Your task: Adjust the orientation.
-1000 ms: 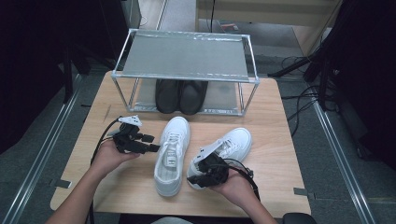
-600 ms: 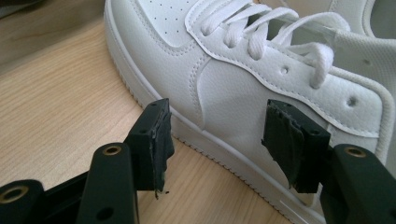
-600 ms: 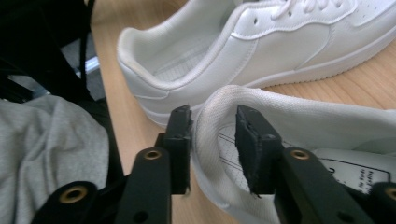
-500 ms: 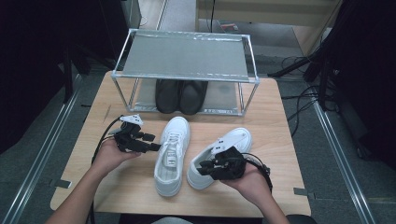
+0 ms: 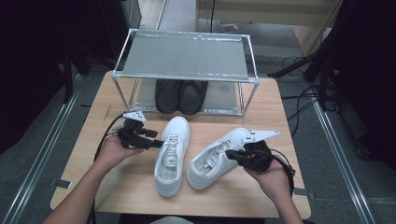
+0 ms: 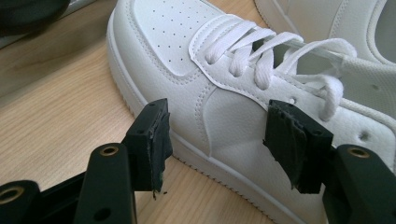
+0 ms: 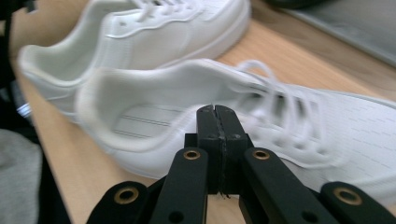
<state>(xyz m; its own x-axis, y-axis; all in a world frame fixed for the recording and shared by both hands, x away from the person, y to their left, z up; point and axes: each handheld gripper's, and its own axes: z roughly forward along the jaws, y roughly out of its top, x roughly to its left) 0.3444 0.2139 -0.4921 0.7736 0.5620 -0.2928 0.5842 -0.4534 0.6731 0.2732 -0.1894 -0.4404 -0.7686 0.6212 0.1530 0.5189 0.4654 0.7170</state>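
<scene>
The right-hand white sneaker (image 5: 219,158) lies on the wooden table (image 5: 280,116), toe turned toward the far right, its heel near the person's edge, just beside a second white sneaker (image 5: 171,154) that points straight toward the rack. Both are judged to be light, with soft, slightly smooth uppers over stiffer rubber soles; the padded heel collar or the tongue is judged the best place to be gripped, since the sidewall would give and could slip between narrow pads. The laces are loose and could be snagged.

The right gripper (image 7: 217,109) is seen with its jaws pressed flat together and nothing between them; they have just been closing, and the open collar of the angled sneaker (image 7: 196,107) is seen right behind the tips, so the collar edge is judged not to be caught. The left gripper (image 6: 217,140) is held wide open at the side of the straight sneaker (image 6: 224,93), its pads (image 6: 156,140) standing apart on either side of the midsection near the sole, with no grip made.

Beyond the shoes, a metal-framed rack (image 5: 187,58) with a mesh top shelf is set at the far end of the table, and a pair of black shoes (image 5: 181,95) occupies its lower level. The closeness of the two sneakers is judged the main hindrance.
</scene>
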